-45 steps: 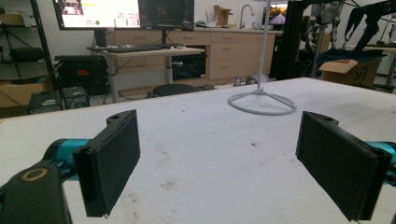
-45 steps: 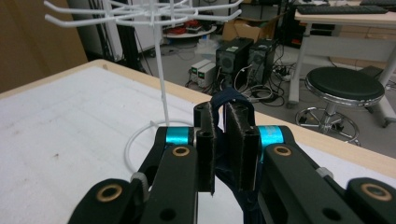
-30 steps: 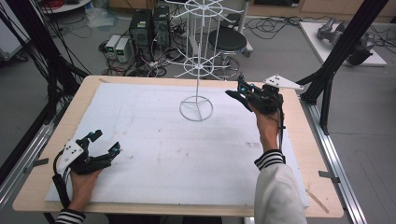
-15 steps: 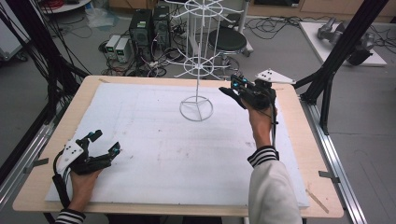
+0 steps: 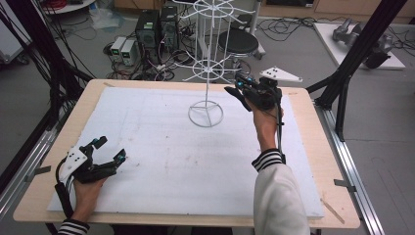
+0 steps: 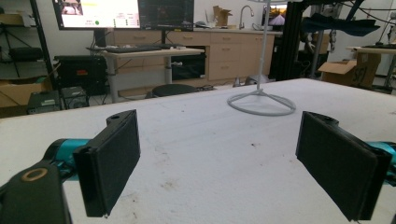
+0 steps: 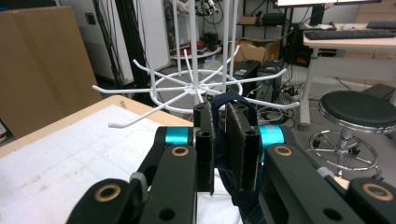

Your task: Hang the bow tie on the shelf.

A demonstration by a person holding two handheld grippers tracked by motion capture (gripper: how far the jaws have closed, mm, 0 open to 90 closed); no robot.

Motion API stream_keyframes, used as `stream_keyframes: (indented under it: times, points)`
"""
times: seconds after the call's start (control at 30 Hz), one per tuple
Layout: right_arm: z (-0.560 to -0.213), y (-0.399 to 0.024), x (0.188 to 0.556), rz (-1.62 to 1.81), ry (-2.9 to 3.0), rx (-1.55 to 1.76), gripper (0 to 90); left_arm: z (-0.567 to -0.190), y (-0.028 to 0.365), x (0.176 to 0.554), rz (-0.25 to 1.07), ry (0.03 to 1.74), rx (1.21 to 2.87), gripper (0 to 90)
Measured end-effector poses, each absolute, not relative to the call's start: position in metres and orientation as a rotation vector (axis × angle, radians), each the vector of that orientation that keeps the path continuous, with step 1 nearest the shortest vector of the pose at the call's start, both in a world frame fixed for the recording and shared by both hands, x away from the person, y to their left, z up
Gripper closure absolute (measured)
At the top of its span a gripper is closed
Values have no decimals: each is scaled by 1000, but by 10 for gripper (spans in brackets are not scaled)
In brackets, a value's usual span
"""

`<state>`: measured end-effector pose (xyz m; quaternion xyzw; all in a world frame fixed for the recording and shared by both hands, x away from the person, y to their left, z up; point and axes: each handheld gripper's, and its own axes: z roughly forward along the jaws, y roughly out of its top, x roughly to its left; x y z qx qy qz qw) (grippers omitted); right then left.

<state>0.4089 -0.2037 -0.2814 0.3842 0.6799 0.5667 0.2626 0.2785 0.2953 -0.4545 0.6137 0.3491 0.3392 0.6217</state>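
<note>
At the near left of the table (image 5: 313, 147), on its white foam sheet (image 5: 161, 147), the left gripper (image 5: 108, 151) is held low in the person's left hand (image 5: 88, 188), its jaws spread wide with nothing between them; in the left gripper view the two black pads (image 6: 114, 161) are seen well apart above bare, faintly stained foam, with the round base of the white wire rack (image 6: 261, 103) farther off. Farther across the table, at the right, the right gripper (image 5: 238, 93) is raised in the person's right hand (image 5: 264, 122), whose striped cuff and white sleeve (image 5: 279, 196) run back toward the near edge. Its jaws are pressed nearly together on a dark blue strap (image 7: 229, 105): in the right gripper view a loop of the strap is seen arching above the pads while darker fabric hangs below them. The strap is thus held off the foam, just beside the white wire rack (image 5: 208, 54) and about level with its lower ring of spokes (image 7: 196, 86), without being hung on any spoke. The rack's base ring (image 5: 205, 113) stands on the foam toward the far edge, left of the right gripper. Beyond the table, computer towers (image 5: 156, 29) and a black stool (image 5: 238, 41) are seen on the floor.
</note>
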Motion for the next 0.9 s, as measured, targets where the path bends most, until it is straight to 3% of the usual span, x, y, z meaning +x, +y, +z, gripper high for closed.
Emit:
stream_keyframes:
  times: [0.9]
  points:
    - [-274,-193,408,1554,1832,1070,812,-455,295,278,778,800,1410,141]
